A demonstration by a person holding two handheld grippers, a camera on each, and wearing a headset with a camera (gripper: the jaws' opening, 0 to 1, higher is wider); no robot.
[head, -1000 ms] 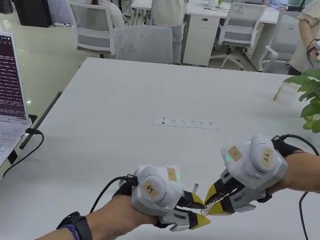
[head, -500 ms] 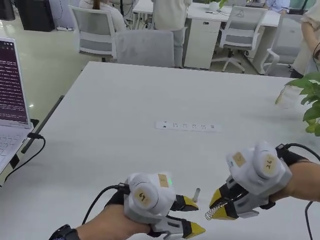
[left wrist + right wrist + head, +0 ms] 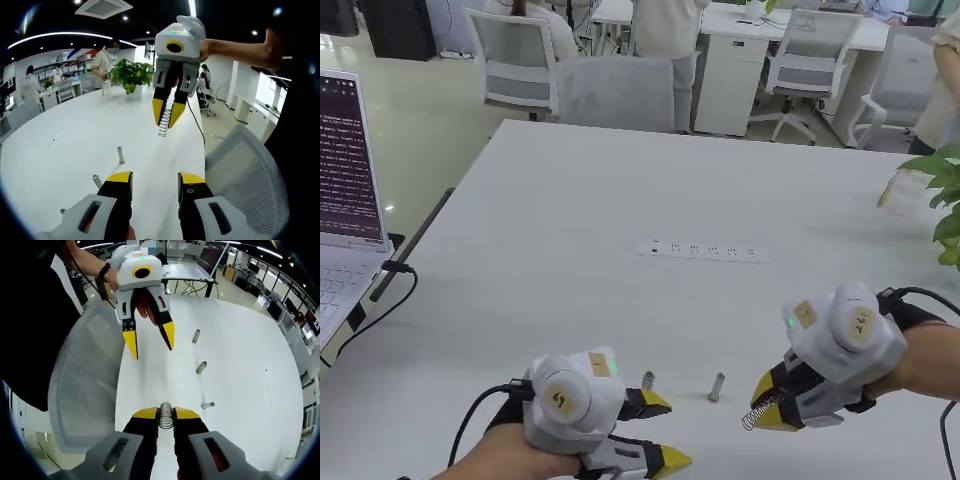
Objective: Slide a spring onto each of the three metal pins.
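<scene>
Three pins are on the worktop (image 3: 570, 200) in my right gripper view: the far pin (image 3: 196, 336), the middle pin (image 3: 201, 367) and the near pin (image 3: 207, 405). Whether any of them already carries a spring is too small to tell.

My right gripper (image 3: 165, 415) has its fingers clamped on one spring (image 3: 165, 421). It is held clear above the worktop, with the coil protruding past the fingertips. My left gripper (image 3: 155, 180) has its fingers spread and holds nothing.

Step in hand, as I judge it: carry the spring to a pin. The next move calls for aligning the coil's bore with a pin tip, matching its axis to the pin, then sliding it on and releasing. The left fingers may be needed to steady the pin.

One second earlier the two grippers were close together, with the left fingers at the spring. They are now well apart, and one pin lies between them in the head view.
</scene>
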